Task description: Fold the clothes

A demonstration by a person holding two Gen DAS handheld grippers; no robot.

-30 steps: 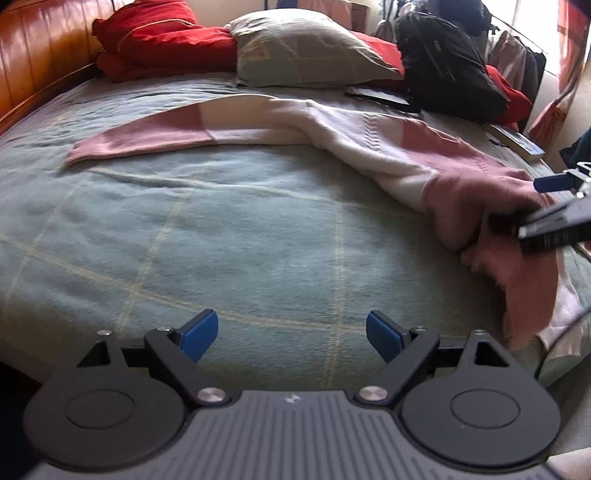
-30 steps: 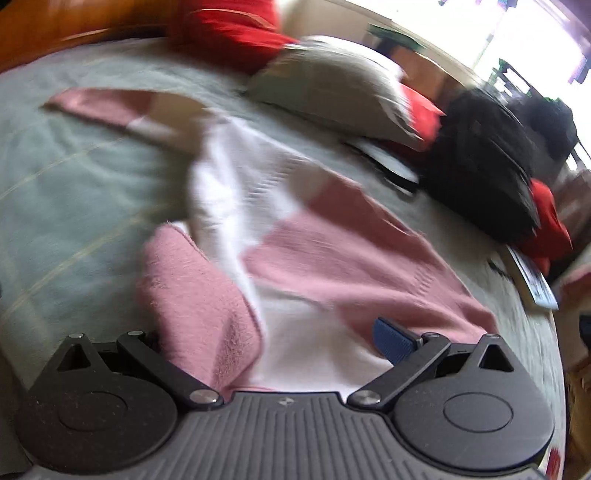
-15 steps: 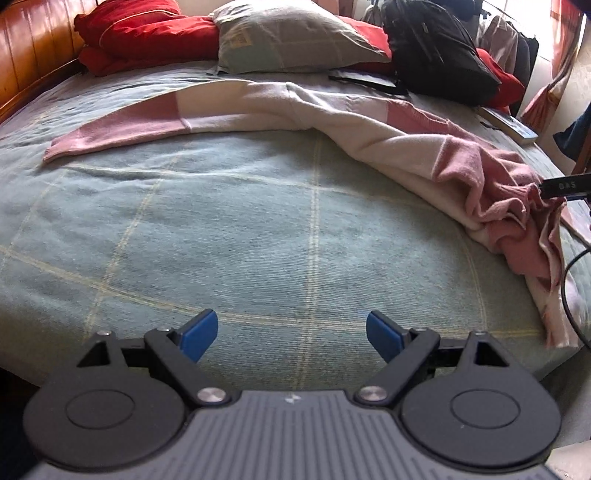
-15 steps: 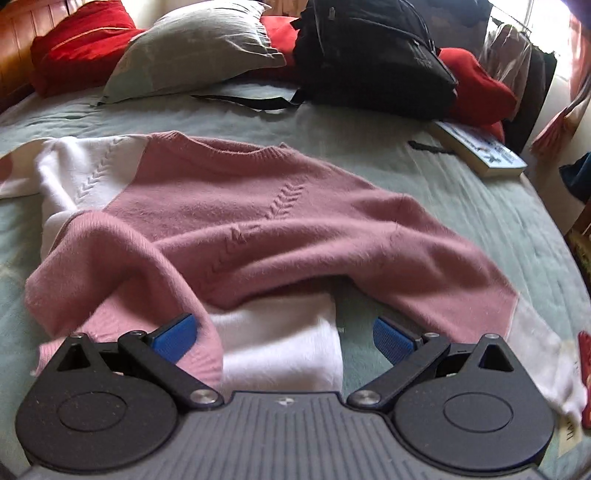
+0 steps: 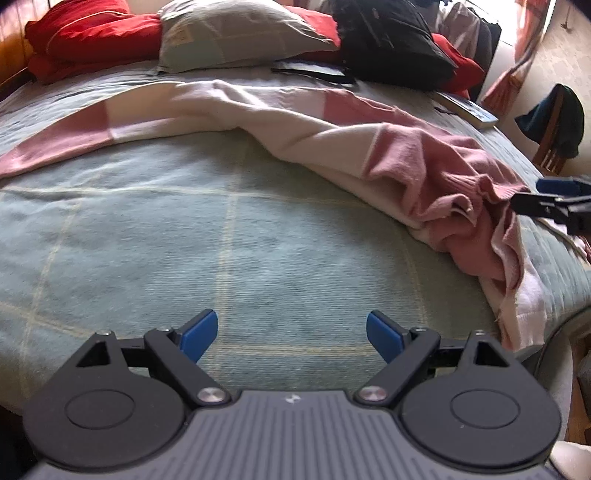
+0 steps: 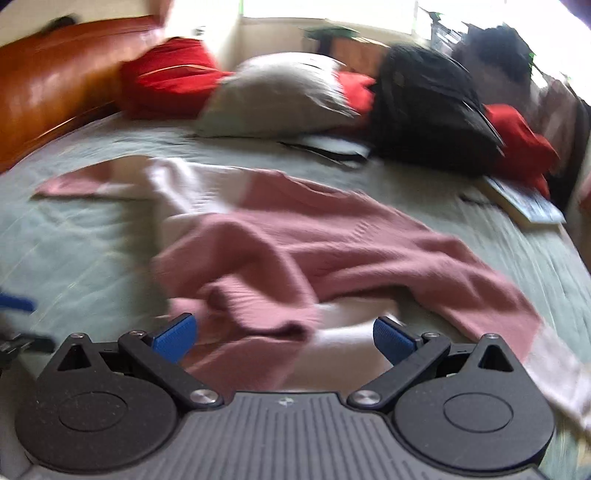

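Observation:
A pink and white sweater [image 5: 417, 162] lies crumpled across the green checked bedspread [image 5: 192, 236], one sleeve stretched out to the left. My left gripper [image 5: 291, 336] is open over bare bedspread, well short of the sweater. In the right wrist view the sweater [image 6: 332, 251] lies bunched just ahead of my right gripper [image 6: 284, 338], whose blue pads stand wide apart above a fold of pink and white cloth without pressing on it. The right gripper [image 5: 554, 199] also shows at the right edge of the left wrist view, beside the bunched cloth.
Red cushions [image 5: 92, 33], a grey pillow [image 5: 236, 29] and a black backpack [image 5: 388, 40] lie along the bed's far side by a wooden headboard [image 6: 48, 88]. A book [image 5: 469, 109] rests near the right edge. A chair with dark clothes [image 5: 557, 125] stands beyond.
The right gripper has come off the sweater's cloth, which now lies dropped in a bunch; its view swung left. The left gripper's view shifted towards the sweater.

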